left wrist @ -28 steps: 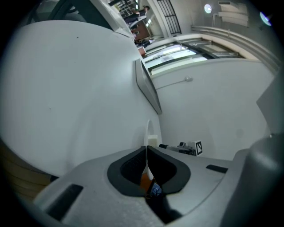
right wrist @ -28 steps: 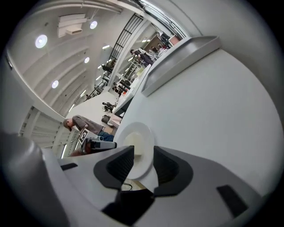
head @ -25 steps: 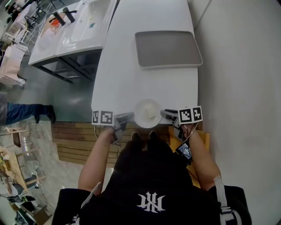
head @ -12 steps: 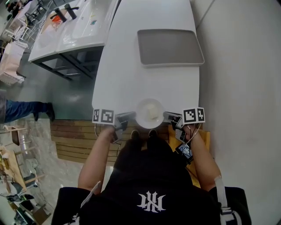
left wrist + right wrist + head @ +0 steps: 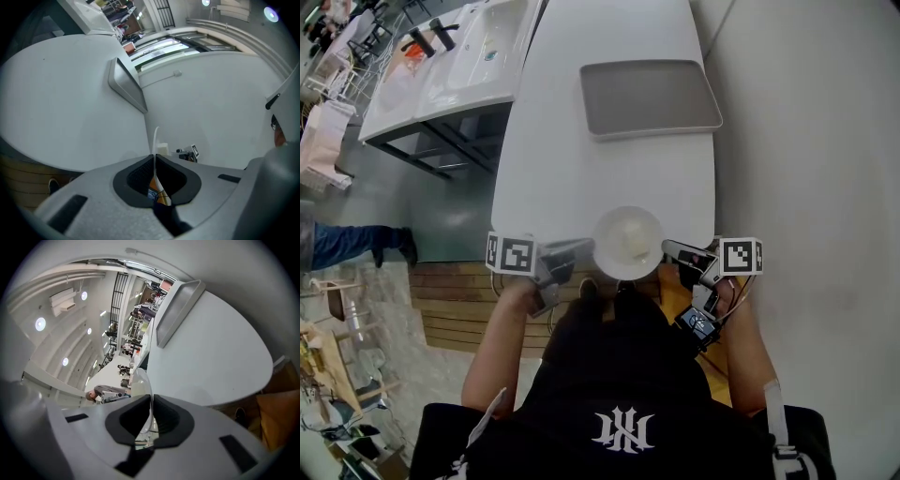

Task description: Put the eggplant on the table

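bowl (image 5: 611, 228): white, round, pale lump (image 5: 637, 246) inside | L tongs (image 5: 581, 249) + R tongs (image 5: 671, 249): clamped on rim

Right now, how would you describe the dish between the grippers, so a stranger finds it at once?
Take the long white table; at its near end, by the person, is a round white bowl. The left gripper and the right gripper pinch its rim from opposite sides. The grey tray farther along is flat and rectangular instead.

White wall (image 5: 811, 169) at right — grey floor (image 5: 441, 211), wooden slats (image 5: 455, 305), sink unit (image 5: 464, 61) beyond.
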`<state>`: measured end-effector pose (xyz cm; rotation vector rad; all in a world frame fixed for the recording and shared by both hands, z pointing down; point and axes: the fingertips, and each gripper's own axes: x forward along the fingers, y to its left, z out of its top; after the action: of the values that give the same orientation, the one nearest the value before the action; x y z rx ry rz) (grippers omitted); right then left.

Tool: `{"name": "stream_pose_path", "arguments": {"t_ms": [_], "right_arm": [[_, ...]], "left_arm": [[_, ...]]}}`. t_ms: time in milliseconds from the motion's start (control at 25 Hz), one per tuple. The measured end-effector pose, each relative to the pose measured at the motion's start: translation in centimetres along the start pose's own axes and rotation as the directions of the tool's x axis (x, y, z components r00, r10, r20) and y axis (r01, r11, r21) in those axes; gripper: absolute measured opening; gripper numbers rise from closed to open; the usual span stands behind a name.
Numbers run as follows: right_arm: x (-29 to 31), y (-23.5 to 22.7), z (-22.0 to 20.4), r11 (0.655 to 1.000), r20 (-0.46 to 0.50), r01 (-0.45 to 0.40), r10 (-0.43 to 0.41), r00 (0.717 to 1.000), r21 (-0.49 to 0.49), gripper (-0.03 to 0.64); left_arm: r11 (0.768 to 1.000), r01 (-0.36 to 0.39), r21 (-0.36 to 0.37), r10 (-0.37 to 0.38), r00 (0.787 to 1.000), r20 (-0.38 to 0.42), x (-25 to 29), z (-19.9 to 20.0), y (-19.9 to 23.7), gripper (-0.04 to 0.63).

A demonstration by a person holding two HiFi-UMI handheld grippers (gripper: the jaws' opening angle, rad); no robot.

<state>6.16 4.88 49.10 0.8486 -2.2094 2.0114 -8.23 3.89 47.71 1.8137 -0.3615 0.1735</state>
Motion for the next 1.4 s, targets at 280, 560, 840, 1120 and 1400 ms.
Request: {"name": "stream_pose_path", "arguments": {"t_ms": [280,560,840,1120,1400], "right_arm": [[-5.4,2.6,-1.1,0.998,0.045,-0.053,0.054,0.998,-0.027,0.018],[-8.0,3.7,0.0,0.992,0.066,-0.099,0.104,0.992,-0.078,0.02],[-8.6,5.0,1.4,0.981,0.091,-0.157,0.168,0.982,-0.112,0.019],[-8.8,6.3,2.2,0.975,0.105,-0.186,0.199,0.974,-0.122,0.018],[-6.7,5.7,3.7,0.981,0.107,-0.149,0.162,0.981,-0.122,0.015]], "left_arm": [[0.998,0.012,0.056,-0.012,1.0,0.003,1.2,-2.1,-4.6,0.017],[0.994,0.003,0.105,-0.006,1.0,0.03,2.5,-1.8,-8.3,0.017],[0.984,-0.019,0.177,0.009,0.998,0.054,2.3,-0.3,-10.0,0.017],[0.983,-0.007,0.183,-0.004,0.998,0.058,2.4,0.1,-10.7,0.017],[0.983,0.006,0.184,-0.016,0.999,0.05,2.2,2.4,-8.8,0.017]]}}
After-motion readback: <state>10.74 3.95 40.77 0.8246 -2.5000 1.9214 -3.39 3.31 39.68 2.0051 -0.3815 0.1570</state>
